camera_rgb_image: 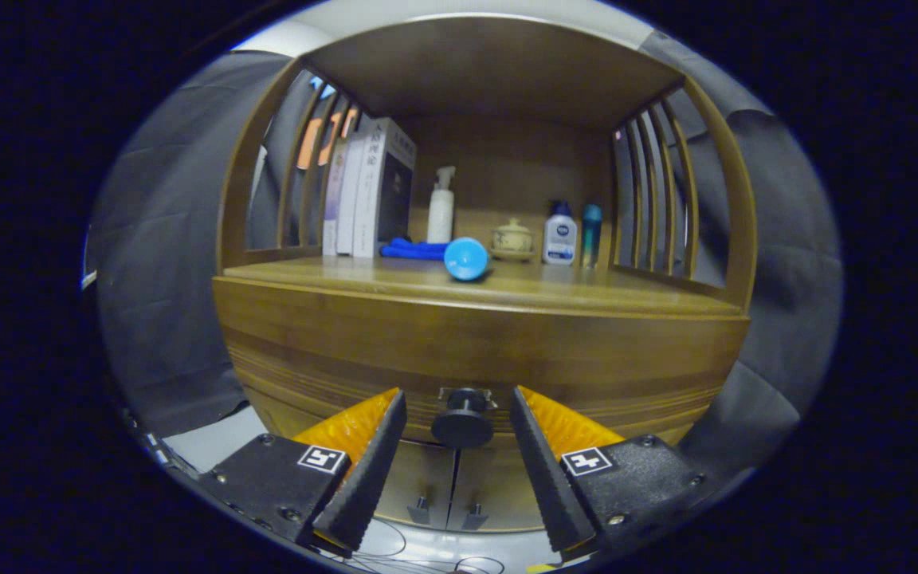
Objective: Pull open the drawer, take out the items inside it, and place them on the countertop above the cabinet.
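Between spread fingers (371,454), dark round drawer knob (463,422)

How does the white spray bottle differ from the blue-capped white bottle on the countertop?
The spray bottle is taller, slimmer and all white with a trigger head; the blue-capped bottle is shorter, squatter and labelled. The spray bottle stands near the books, the other near the slats. Both stand upright.

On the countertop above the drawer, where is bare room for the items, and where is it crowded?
Bare wood lies along the countertop front edge, widest right of the blue ball and left of it, before the books. The back is crowded: spray bottle, small pot, two bottles. The open gripper flanks the drawer knob.
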The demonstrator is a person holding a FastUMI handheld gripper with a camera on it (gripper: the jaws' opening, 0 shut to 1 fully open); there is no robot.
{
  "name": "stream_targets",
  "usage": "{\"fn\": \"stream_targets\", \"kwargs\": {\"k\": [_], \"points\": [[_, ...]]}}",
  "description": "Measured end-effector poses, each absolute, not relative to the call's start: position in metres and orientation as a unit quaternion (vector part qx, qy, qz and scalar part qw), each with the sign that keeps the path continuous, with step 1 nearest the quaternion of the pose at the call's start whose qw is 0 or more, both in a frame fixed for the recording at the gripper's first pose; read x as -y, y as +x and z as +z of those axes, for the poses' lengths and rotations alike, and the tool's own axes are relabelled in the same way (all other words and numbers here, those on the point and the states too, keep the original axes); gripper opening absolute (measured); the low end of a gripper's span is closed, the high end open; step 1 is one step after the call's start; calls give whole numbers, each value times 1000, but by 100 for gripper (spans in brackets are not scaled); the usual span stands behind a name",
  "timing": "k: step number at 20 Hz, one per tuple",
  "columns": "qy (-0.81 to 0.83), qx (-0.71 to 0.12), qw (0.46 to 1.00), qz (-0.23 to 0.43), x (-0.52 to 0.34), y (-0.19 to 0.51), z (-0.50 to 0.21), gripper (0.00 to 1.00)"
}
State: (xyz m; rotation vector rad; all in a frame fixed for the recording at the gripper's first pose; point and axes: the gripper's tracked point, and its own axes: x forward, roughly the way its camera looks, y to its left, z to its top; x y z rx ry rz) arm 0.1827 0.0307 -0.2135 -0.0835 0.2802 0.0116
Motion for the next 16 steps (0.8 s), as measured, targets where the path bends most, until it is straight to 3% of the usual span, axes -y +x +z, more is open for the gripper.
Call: {"fn": "stream_targets", "kwargs": {"k": [16], "points": [[-52,-45,998,15,1,135,-90,84]]}}
